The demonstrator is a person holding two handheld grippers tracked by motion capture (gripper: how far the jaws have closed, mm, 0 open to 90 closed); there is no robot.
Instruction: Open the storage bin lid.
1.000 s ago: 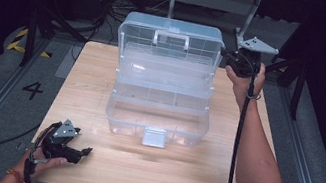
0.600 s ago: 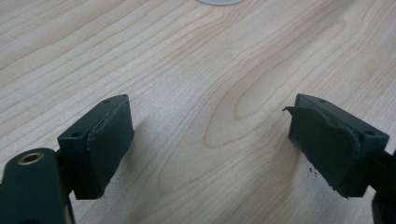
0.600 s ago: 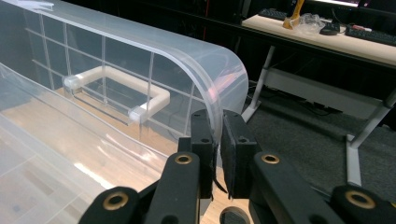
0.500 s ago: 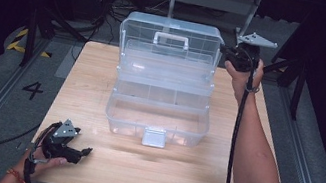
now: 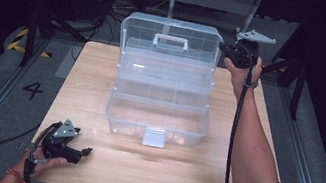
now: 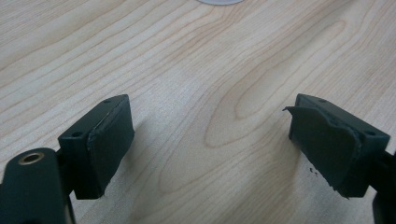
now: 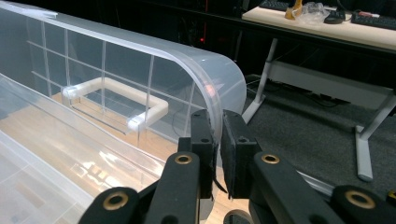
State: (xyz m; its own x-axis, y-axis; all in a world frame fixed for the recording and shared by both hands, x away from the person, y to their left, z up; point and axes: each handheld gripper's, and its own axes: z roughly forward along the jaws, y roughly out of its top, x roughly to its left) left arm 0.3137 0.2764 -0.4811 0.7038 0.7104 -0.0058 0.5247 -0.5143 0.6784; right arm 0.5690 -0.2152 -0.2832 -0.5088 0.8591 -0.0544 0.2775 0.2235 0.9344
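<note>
A black "4" point(image 5: 32, 90) on the grey floor left of the table.

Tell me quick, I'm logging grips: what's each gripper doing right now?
Left gripper: open, nothing between its jaws, over the bare table.
Right gripper: shut on the rim of the clear box's lid.

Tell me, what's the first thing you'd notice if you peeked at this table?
The big clear plastic box in the middle of the wooden table, its lid standing open at the back with a white handle on it. The right gripper pinches the lid's edge at the far right corner. The left gripper rests open over bare wood at the near left.
</note>
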